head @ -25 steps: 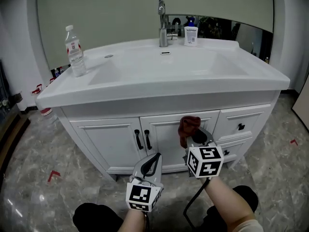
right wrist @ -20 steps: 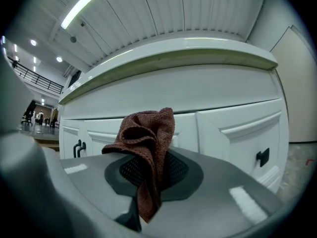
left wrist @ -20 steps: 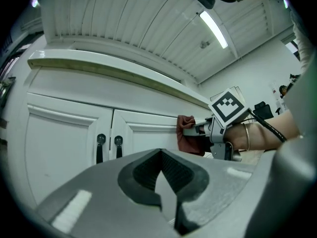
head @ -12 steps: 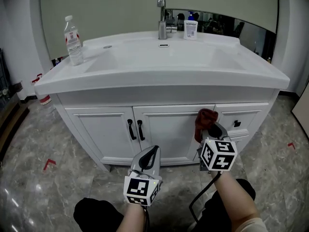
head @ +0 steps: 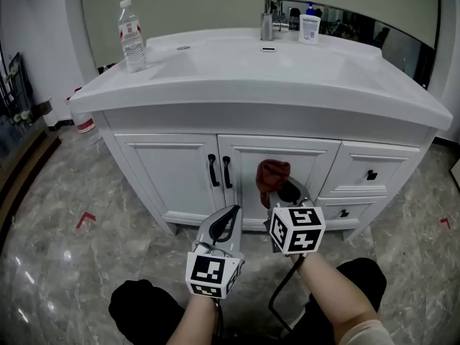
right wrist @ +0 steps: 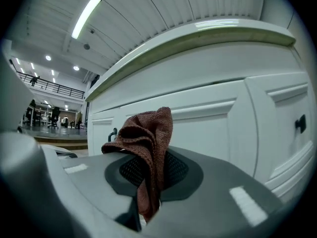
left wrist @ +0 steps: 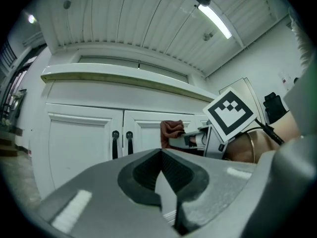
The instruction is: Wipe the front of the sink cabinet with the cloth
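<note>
Bright, even overhead strip light (right wrist: 86, 16); soft shadows; fisheye bending, dark corners

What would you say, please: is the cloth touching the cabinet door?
Cannot tell. In the right gripper view the cloth, pinched in the right gripper, stands before the door; the head view overlaps them too. Neither shows contact or a gap.

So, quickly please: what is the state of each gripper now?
Left gripper: shut, holding nothing.
Right gripper: shut on the brown cloth.
</note>
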Motion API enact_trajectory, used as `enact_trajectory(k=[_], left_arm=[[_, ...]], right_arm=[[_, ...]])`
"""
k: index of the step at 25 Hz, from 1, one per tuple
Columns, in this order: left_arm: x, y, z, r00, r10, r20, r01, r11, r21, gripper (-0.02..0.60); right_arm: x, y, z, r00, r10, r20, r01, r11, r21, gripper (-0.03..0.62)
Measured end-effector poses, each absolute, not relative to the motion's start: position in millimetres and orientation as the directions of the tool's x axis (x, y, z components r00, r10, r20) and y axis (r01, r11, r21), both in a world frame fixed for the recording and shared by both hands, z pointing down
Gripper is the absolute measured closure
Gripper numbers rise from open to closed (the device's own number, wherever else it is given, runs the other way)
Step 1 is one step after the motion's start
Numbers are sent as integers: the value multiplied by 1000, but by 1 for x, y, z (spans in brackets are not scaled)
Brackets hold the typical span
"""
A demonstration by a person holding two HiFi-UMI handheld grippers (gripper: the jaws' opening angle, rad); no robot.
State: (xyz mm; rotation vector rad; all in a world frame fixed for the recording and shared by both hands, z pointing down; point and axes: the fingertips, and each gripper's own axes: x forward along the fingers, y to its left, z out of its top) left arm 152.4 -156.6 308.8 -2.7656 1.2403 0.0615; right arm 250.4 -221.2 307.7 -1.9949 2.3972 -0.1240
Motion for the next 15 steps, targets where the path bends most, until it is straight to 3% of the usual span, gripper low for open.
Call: enact_trajectory(k=[8,15], left_arm=[[134,-167,323,642,-764,-62,-767,-640,-51,581],[122,-179,330,623,-780,-60,-782,-623,-34,581]], right_arm=[[199,-252,339,-227,-972,66,-972,222,-73,514],[205,-262,345,-224,-972,71,-970,216,-108,513]])
